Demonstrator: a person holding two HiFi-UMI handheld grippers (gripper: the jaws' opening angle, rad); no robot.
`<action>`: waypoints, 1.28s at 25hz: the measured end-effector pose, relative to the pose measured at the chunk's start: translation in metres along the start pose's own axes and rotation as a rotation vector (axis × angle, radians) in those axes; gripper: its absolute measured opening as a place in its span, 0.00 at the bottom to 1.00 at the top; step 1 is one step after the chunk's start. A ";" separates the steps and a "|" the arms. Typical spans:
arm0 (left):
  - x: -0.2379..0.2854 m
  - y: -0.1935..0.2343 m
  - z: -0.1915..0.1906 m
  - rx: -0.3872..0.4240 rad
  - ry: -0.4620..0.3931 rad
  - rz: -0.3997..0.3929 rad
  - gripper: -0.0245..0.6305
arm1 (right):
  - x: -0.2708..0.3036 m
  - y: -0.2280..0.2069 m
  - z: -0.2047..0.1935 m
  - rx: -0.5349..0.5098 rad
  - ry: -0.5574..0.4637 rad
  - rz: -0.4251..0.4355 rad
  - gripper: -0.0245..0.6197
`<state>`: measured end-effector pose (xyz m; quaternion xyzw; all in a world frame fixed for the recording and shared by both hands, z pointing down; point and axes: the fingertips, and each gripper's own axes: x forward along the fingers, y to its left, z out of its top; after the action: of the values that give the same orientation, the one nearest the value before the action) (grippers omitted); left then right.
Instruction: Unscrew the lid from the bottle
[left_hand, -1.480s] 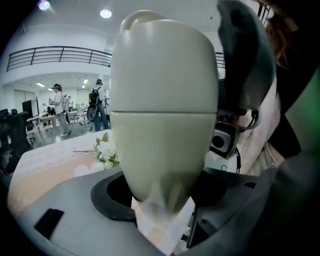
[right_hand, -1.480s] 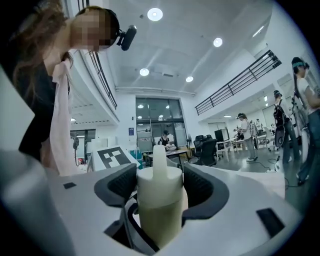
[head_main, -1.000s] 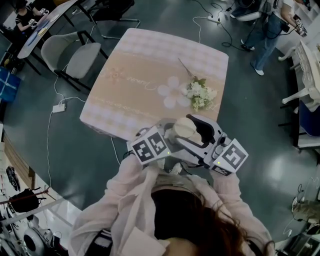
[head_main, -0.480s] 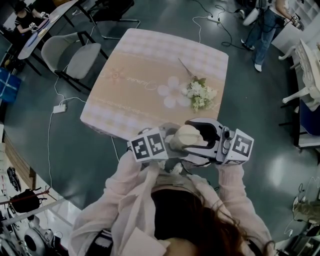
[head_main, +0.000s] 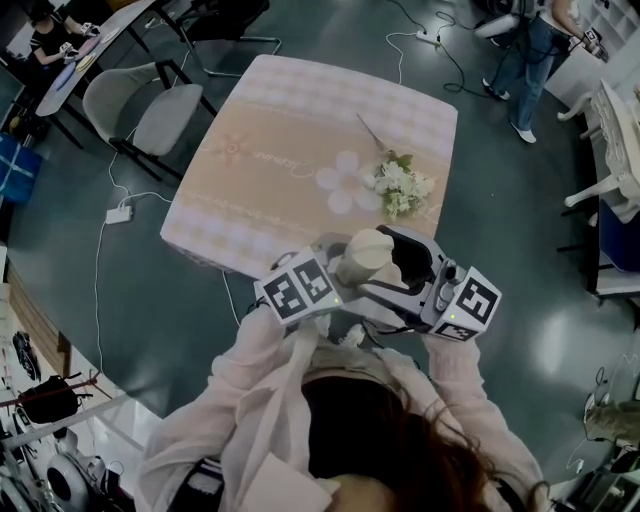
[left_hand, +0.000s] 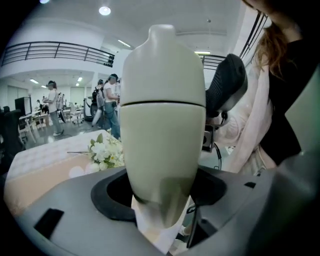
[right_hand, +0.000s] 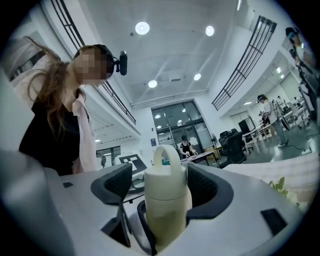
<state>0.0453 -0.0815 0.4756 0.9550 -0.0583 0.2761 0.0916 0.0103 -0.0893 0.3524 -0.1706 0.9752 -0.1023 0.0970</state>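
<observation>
The cream plastic bottle (left_hand: 160, 145) is held roughly upright in the air at the near edge of the pink checked worktop (head_main: 290, 120), its lower body clamped in the left tongs (left_hand: 161, 196). Its loop-handled lid (right_hand: 165, 182) sits between the right tongs (right_hand: 167, 190), whose jaws have just been opening and stand slightly off it. The right hand looks best placed to re-grip and twist about the bottle's long axis.

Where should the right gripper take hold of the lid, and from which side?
Grip the lid on its round side wall, below the loop handle, coming side-on: the cylinder gives the jaws opposite faces. The right gripper, jaws just opened, flanks it; the left gripper holds the bottle.
</observation>
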 end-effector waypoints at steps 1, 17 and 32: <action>0.000 0.002 0.000 -0.007 -0.005 0.014 0.52 | 0.000 -0.002 0.000 -0.001 -0.008 -0.034 0.57; 0.005 -0.007 -0.005 -0.010 0.010 0.018 0.52 | 0.011 -0.007 -0.013 -0.170 0.132 -0.259 0.52; 0.003 -0.043 -0.009 0.104 0.010 -0.177 0.52 | 0.007 0.031 -0.011 -0.168 0.119 0.130 0.52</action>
<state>0.0502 -0.0383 0.4788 0.9585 0.0413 0.2742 0.0660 -0.0085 -0.0613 0.3549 -0.1080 0.9934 -0.0238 0.0308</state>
